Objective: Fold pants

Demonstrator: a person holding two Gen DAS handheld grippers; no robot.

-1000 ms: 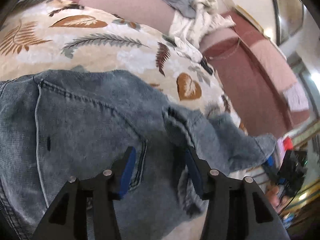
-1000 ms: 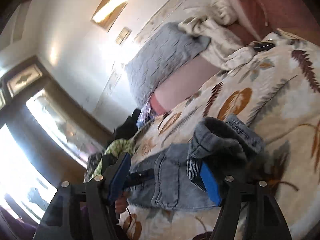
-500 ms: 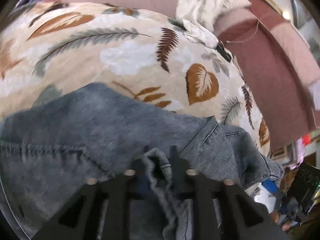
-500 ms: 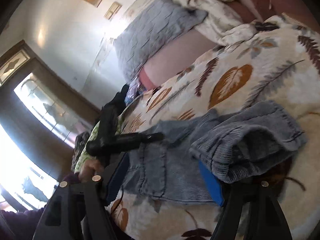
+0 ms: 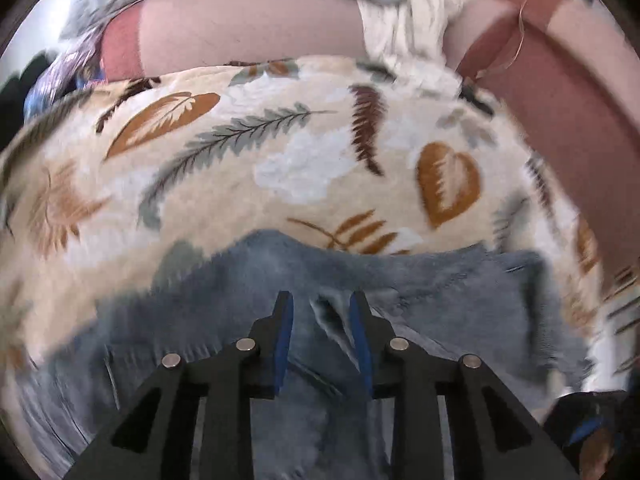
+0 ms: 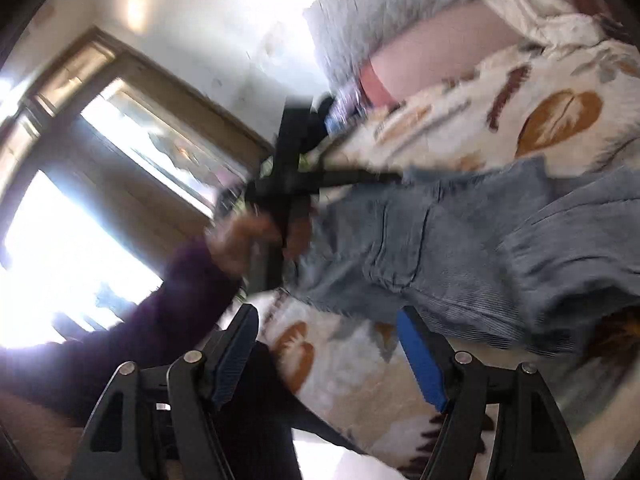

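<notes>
The denim pants (image 5: pixel 420 280) lie on the bed's leaf-print blanket (image 5: pixel 280 160), directly beneath the left gripper (image 5: pixel 322 332), long axis running across its fingers. Its jaws are opening, a raised fabric fold between them. Motion blur hides the seams. The right gripper (image 6: pixel 328 356) stands apart, empty, pants ahead of it.

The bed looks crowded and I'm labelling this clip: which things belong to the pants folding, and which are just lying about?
Belongs to the job:
- denim pants
- left gripper, jaws opening, a fold of denim between them
- right gripper, open

Just lying about:
- leaf-print blanket
- grey pillow
- crumpled white cloth
</notes>
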